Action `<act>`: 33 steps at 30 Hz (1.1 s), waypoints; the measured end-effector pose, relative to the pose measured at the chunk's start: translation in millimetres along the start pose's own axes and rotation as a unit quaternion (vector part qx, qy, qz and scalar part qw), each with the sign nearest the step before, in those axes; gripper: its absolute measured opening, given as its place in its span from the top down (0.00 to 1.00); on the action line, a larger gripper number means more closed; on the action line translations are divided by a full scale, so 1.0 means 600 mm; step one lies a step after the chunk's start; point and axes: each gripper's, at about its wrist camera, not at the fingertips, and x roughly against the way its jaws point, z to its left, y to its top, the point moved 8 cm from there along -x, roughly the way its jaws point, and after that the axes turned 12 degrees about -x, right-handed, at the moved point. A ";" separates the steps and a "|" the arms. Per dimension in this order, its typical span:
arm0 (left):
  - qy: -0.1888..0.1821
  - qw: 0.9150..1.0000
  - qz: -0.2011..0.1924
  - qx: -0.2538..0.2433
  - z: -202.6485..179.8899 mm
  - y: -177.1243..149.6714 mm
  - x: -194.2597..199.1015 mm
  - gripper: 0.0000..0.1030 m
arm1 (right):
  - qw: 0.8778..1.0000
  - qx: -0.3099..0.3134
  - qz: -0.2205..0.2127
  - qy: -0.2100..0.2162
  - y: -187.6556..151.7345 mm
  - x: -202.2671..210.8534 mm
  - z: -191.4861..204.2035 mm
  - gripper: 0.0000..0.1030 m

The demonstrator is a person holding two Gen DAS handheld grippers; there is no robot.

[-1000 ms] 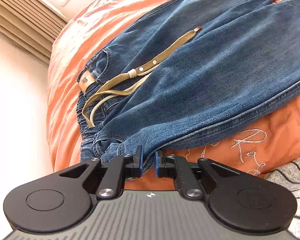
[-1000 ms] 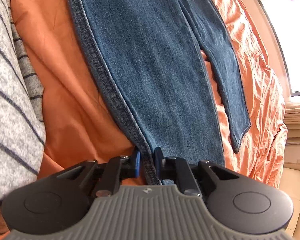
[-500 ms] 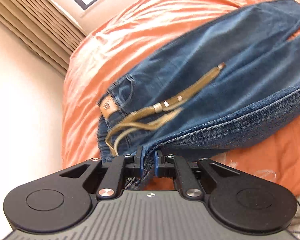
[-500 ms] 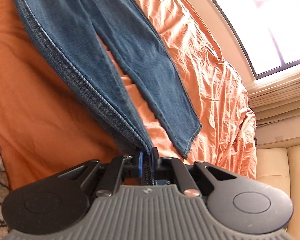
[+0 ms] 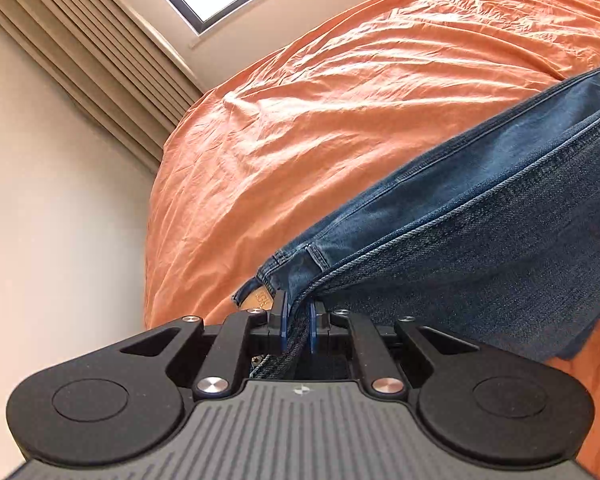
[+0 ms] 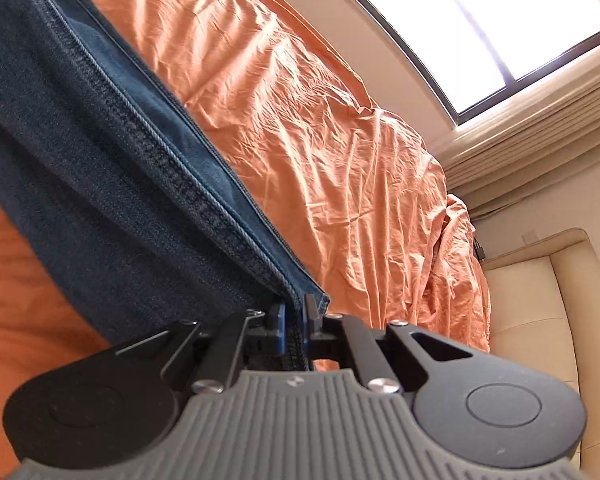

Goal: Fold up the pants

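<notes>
orange bed (image 5: 340, 120), pants (image 5: 480, 232) (both grippers' pinch)

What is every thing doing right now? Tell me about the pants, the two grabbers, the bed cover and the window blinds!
jeans: lifted along one side seam, stretched between both grippers.
left gripper: shut on the waist end.
right gripper: shut on the leg-hem end.
orange bedsheet: spread out, wrinkled.
blinds: pulled aside, window uncovered.
</notes>
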 end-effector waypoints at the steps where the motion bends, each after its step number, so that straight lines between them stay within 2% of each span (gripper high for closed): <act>1: -0.001 1.000 0.006 0.005 0.002 0.012 -0.022 0.90 | 1.000 -0.002 0.004 -0.002 0.008 -0.021 0.002 1.00; 8: -0.006 0.999 0.050 0.013 -0.005 0.061 -0.169 0.89 | 0.999 -0.002 0.040 -0.006 0.051 -0.183 0.029 1.00; 12: -0.017 0.997 0.080 0.001 -0.030 0.055 -0.242 0.88 | 0.997 0.017 0.070 0.007 0.048 -0.272 0.072 0.99; 16: -0.027 0.995 0.094 0.004 -0.048 0.049 -0.286 0.88 | 0.996 0.022 0.086 0.017 0.041 -0.328 0.097 0.99; 19: -0.017 0.996 0.084 0.007 -0.051 0.042 -0.278 0.88 | 0.996 0.021 0.082 0.009 0.039 -0.330 0.102 0.99; 21: -0.001 0.998 0.053 0.031 -0.038 0.040 -0.249 0.88 | 0.998 0.013 0.063 -0.008 0.037 -0.295 0.090 0.99; 24: 0.004 0.995 0.004 0.097 -0.007 0.027 -0.158 0.88 | 0.999 -0.008 0.028 -0.037 0.043 -0.217 0.057 0.99; 28: -0.001 0.992 -0.016 0.123 0.039 0.033 -0.076 0.88 | 0.997 -0.025 0.009 -0.072 0.064 -0.145 0.012 1.00; 30: -0.011 0.991 -0.009 0.131 0.056 0.048 -0.076 0.88 | 0.997 -0.045 0.024 -0.062 0.084 -0.153 -0.007 1.00; 33: -0.006 0.995 -0.005 0.104 0.054 0.075 -0.115 0.88 | 0.994 -0.083 0.050 -0.044 0.102 -0.207 -0.006 0.99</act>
